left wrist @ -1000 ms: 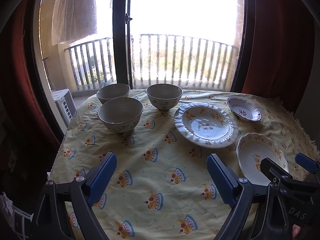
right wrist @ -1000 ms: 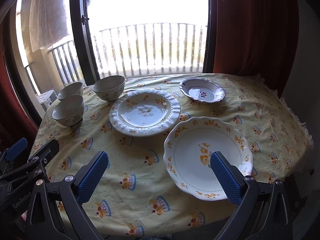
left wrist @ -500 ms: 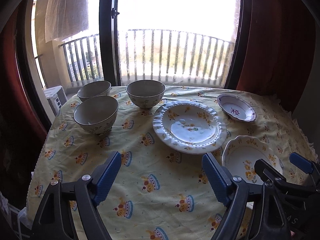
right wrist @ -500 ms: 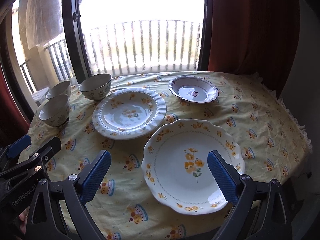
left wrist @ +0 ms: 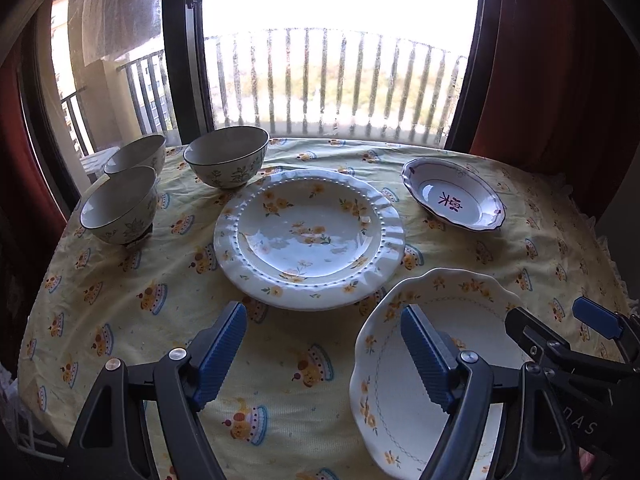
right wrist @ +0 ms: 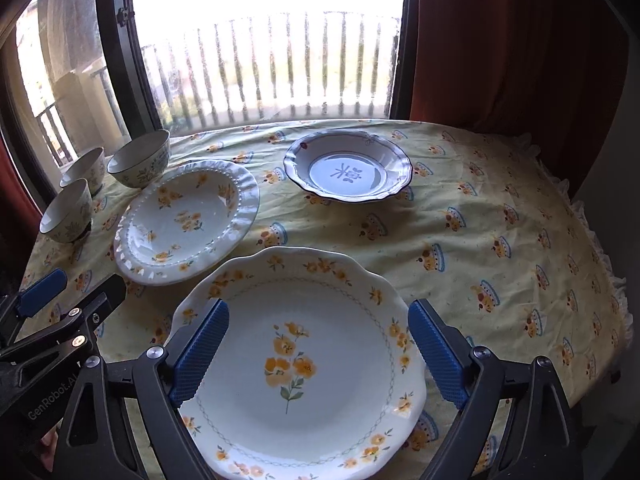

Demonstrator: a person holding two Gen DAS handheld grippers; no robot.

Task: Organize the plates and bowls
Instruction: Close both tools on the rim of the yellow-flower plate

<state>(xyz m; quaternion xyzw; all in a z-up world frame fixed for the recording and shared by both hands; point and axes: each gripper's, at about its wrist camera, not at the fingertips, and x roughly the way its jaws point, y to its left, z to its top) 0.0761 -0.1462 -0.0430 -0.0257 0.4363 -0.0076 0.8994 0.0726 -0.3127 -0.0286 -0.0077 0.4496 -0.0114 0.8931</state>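
Right tool point(right wrist: 318, 356) closing above scalloped plate point(right wrist: 304, 396), left tool point(left wrist: 324, 354) closing, empty

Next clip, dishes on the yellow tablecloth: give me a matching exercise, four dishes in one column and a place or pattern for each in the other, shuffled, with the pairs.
Things:
1. white scalloped plate with orange flowers
2. white plate with beaded, ruffled rim
3. white dish with dark purple rim line
4. three floral ceramic bowls

Descriptions:
A. grouped at the table's far left
B. purple motif in its centre
C. between the bowls and the scalloped plate
D. nearest, under the right gripper, whose jaws are closing without touching it

Pairs: 1-D, 2-C, 3-B, 4-A
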